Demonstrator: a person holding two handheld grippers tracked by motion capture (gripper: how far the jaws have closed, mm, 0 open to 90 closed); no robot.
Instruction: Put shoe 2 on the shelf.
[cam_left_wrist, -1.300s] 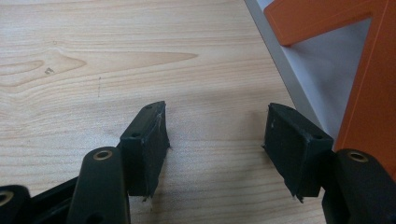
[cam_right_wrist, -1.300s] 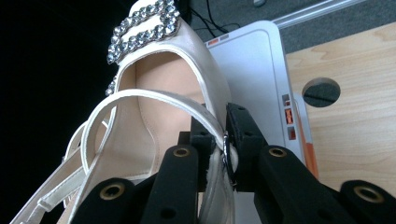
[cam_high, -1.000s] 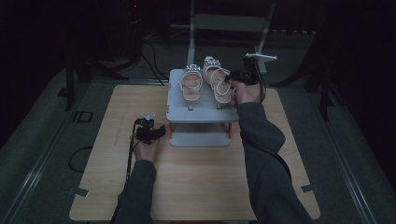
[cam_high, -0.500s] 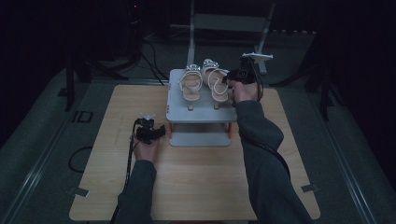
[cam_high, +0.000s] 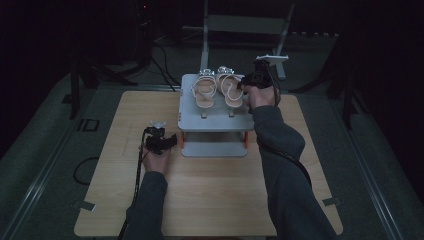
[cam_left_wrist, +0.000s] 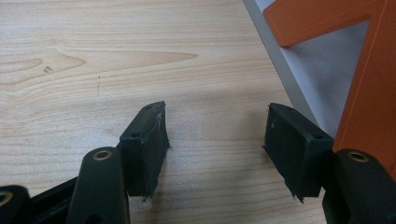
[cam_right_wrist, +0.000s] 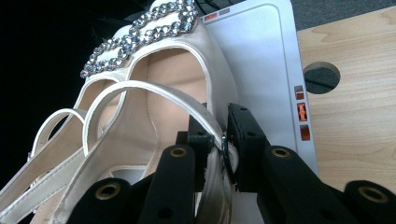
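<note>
Two white strappy sandals sit on top of a grey shoe rack (cam_high: 215, 121). My right gripper (cam_high: 245, 86) is at the rack's right rear and is shut on the ankle strap of the right sandal (cam_high: 231, 90). In the right gripper view the strap and its small buckle are pinched between the pads (cam_right_wrist: 218, 122), and the jaws have just been easing apart slightly. That sandal (cam_right_wrist: 168, 70) has a rhinestone toe band. The left sandal (cam_high: 205, 92) lies beside it. My left gripper (cam_high: 171, 141) rests open on the table by the rack's lower left leg, with nothing between its pads (cam_left_wrist: 215, 135).
The rack has orange legs (cam_left_wrist: 369, 84) and a lower grey shelf (cam_left_wrist: 317, 70), close to my left gripper's right pad. The wooden table (cam_high: 215, 200) has a round hole (cam_right_wrist: 321, 77) near the rack. A metal stand (cam_high: 245, 24) rises behind the table.
The right hand and its sandal have shifted a little toward the back of the rack. The left hand has stayed put.
</note>
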